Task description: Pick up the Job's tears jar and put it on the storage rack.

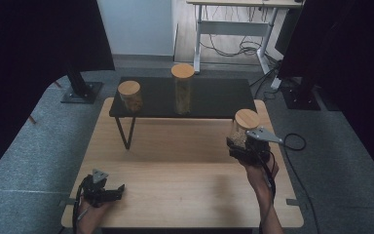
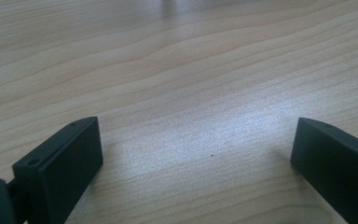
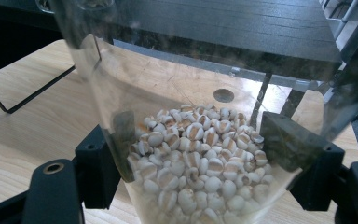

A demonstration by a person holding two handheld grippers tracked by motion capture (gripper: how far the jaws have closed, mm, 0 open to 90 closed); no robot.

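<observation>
the right gripper [image 1: 241,146] is closed on a glass jar [image 3: 191,154] of pale grains at 3 o'clock on the wooden table [image 1: 175,165]. the left gripper [image 2: 193,154] is wide open, holding nothing, at 7 o'clock.

left gripper [image 1: 108,192] low at near-left, jaws spread wide and holding nothing; right gripper [image 1: 242,146] raised at right, forearm reaching forward, jaws clamped on both sides of its load.

Clear jar [image 3: 191,140] of whitish-tan grains, black claws.
</observation>
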